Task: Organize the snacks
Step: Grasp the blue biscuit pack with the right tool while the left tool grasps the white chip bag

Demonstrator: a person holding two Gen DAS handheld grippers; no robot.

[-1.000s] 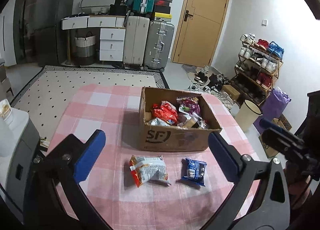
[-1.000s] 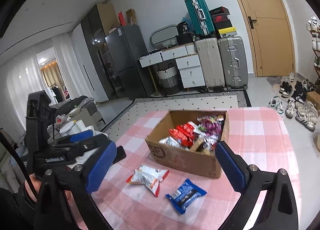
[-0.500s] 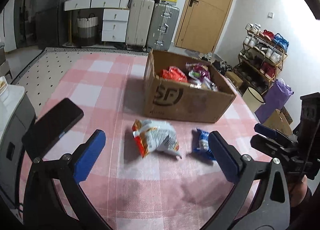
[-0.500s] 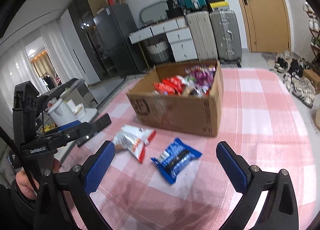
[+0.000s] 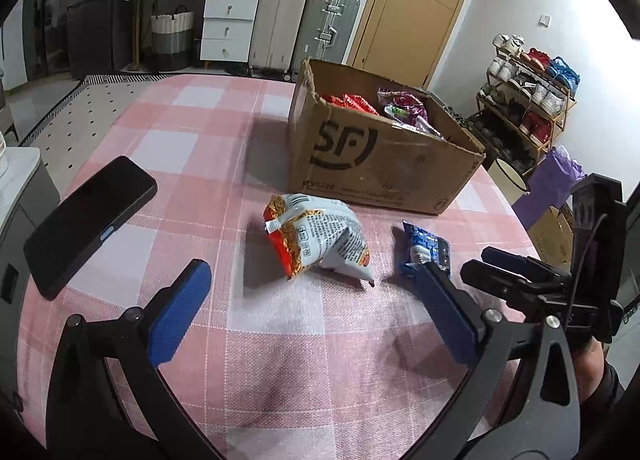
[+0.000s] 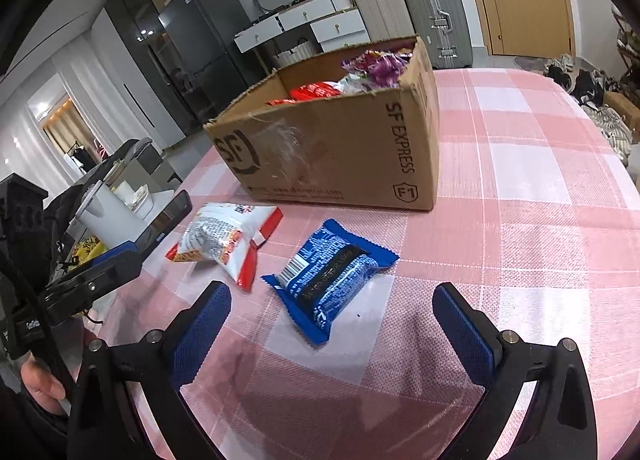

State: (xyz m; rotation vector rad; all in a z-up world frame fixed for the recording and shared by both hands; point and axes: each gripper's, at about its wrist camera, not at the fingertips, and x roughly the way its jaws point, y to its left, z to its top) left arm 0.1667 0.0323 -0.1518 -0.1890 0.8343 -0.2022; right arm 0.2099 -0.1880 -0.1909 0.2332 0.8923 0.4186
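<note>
Both tongs, left (image 5: 308, 292) and right (image 6: 332, 316), gape empty before the box (image 6: 340, 156); the puffy blue packet (image 6: 332, 280) nearest it looks light, crushable, best pinched across its middle.

The right gripper (image 6: 332, 324) stands wide apart and empty, low over the pink checked tablecloth (image 6: 540, 188), with a blue snack packet (image 6: 330, 278) lying flat just ahead of the jaws and between them, nearer the left jaw. Ahead and to the left of the left jaw lies a white and red snack bag (image 6: 224, 238), close beside the blue packet but apart from it, and straight ahead beyond both stands an open cardboard box (image 6: 340, 148) with more snacks inside. Far left of the left jaw the left gripper (image 6: 92, 272) reaches in, a black phone (image 6: 166, 220) lying just past it at the table edge.
</note>
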